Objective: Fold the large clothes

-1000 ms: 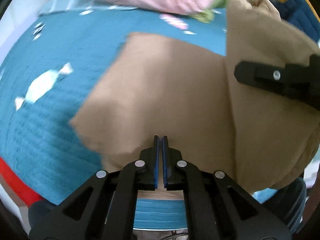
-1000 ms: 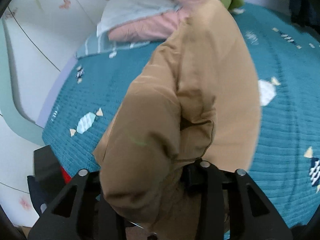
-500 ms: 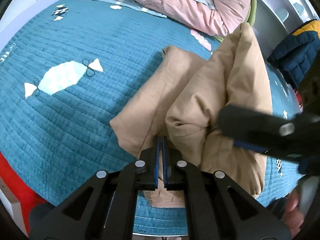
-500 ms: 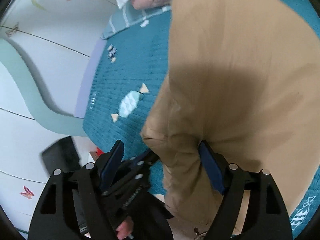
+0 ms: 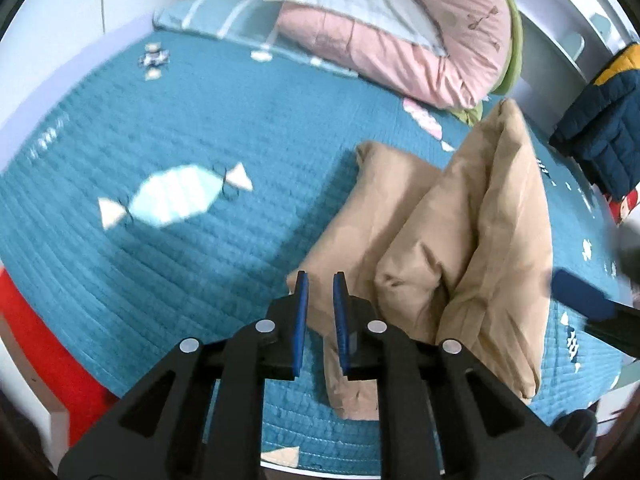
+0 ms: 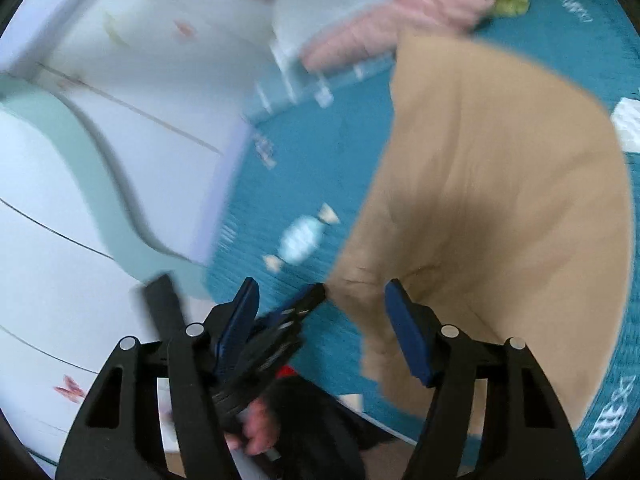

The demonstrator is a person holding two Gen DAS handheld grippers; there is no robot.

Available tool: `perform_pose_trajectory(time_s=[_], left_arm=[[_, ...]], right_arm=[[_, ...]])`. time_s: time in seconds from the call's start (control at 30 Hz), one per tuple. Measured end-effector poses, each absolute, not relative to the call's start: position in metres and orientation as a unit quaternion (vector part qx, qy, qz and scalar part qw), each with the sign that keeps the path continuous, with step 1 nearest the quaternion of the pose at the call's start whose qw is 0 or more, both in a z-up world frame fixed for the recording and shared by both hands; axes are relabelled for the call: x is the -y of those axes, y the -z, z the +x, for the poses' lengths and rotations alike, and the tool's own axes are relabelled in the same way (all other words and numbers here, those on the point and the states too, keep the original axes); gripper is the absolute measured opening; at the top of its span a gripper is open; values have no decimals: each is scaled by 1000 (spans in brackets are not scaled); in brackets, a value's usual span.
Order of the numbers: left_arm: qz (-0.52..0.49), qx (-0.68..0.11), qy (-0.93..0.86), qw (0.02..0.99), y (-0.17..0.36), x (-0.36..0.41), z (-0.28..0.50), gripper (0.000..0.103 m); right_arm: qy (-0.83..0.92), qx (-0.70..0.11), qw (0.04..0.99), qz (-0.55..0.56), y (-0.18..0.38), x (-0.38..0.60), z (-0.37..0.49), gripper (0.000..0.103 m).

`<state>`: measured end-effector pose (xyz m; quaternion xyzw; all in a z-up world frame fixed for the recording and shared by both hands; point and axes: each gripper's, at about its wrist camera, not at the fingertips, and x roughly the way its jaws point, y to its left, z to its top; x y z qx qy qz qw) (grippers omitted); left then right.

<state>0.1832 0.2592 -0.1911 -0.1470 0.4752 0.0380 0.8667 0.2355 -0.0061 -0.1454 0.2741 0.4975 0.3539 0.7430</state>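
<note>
The left gripper [image 5: 319,280] has let go: a second ago its blue pads were pinched flat together over the tan garment [image 5: 460,248], and now its jaws have just been opening to a narrow gap with nothing clamped between them, the cloth lying just beyond and below the tips. The garment itself has come down too — earlier it hung draped across both views, now it sits in a bunched, ridged heap on the teal quilted bedspread [image 5: 160,128], toward the near edge of the bed, with one flatter flap spread to its left. Over on the right wrist view, the right gripper [image 6: 320,300] stands clearly parted; its jaws have just been closing a little, yet no pad presses on anything — the tan cloth's edge sits beside the right-hand finger and partly between the two. Below, a hand [image 6: 256,428] grips the other tool's handle. A white candy motif [image 5: 172,196] shows on the spread, and a pink quilt [image 5: 400,44] is piled at the far end, well apart from the garment.
</note>
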Motion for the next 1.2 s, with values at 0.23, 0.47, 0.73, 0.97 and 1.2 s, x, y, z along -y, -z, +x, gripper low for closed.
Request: perform_pose_trajectory(time_s=[0.23, 0.47, 0.73, 0.97, 1.2], left_arm=[[-122, -430, 0, 894, 147, -223, 187, 13], [-53, -460, 71, 883, 156, -147, 196, 13], [-22, -534, 32, 845, 218, -145, 213, 12], [-17, -545, 15, 838, 238, -156, 219, 9], [16, -542, -6, 840, 248, -150, 225, 9]], right_arm=[[-201, -439, 853, 200, 136, 60, 213, 35], [-131, -490, 840, 195, 192, 80, 211, 18], [-163, -542, 807, 168, 226, 50, 207, 16], [-170, -581, 787, 119, 253, 22, 209, 16], [-181, -597, 766, 154, 259, 28, 224, 13]])
